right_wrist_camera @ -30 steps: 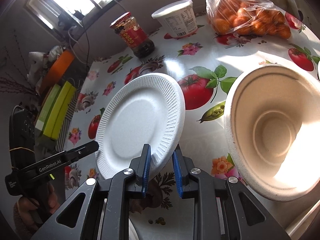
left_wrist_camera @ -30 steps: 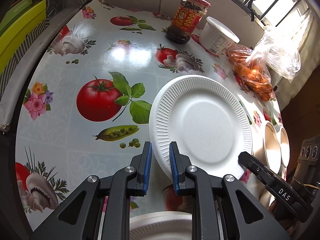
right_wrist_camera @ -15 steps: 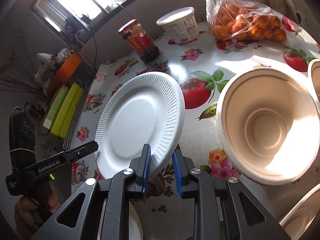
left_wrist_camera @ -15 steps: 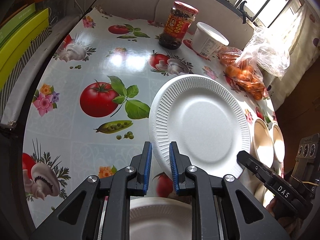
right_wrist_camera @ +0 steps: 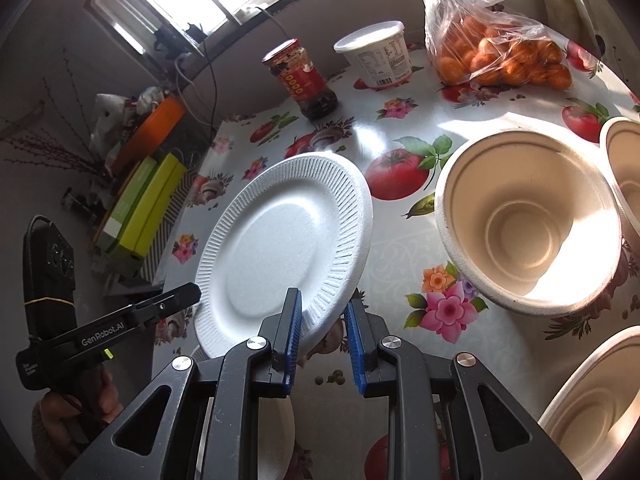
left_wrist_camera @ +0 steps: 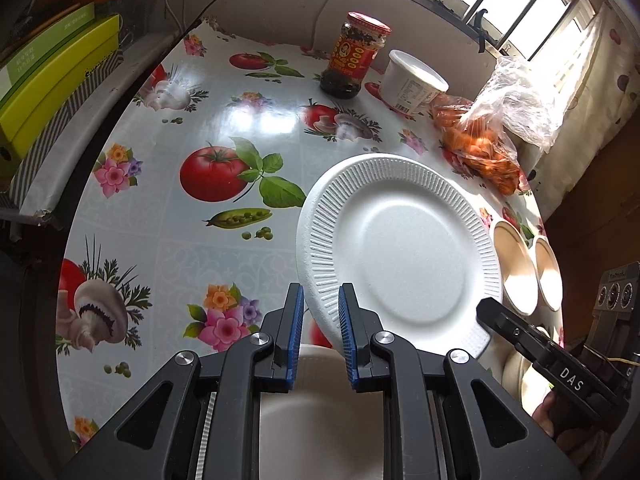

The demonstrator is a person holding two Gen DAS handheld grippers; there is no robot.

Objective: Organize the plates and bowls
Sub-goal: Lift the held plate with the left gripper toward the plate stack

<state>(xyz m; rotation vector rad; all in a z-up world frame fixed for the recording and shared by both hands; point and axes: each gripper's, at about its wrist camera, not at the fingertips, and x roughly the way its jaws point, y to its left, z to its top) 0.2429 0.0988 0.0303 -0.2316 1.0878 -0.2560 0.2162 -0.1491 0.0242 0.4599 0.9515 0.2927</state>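
Both grippers have hold of the same white foam plate (left_wrist_camera: 400,256), one on each side, and it's up off the table (left_wrist_camera: 192,128), tilted, not lying flat. The left gripper (left_wrist_camera: 319,334) has its blue pads pinching the ribbed rim at the plate's near-left edge, and the right gripper (right_wrist_camera: 322,344) pinches the rim on the opposite side, so the plate hangs between the two. Straight below it, right under the left fingers, there's another white plate (left_wrist_camera: 320,412) lying flat on the table. Off to the right sit the beige bowls: one big bowl (right_wrist_camera: 528,220) just beside the lifted plate, a second bowl (right_wrist_camera: 624,172) touching its far side, and a third bowl (right_wrist_camera: 596,404) nearer the table's edge. At the back of the table, near the window, are a jar (left_wrist_camera: 354,56) with a red label, a white tub (left_wrist_camera: 414,82) next to it, and a plastic bag (right_wrist_camera: 492,40) of small oranges. The tablecloth is that glossy one with tomatoes, mushrooms and flowers printed all over. Green boxes (left_wrist_camera: 52,76) are stacked off the left side.
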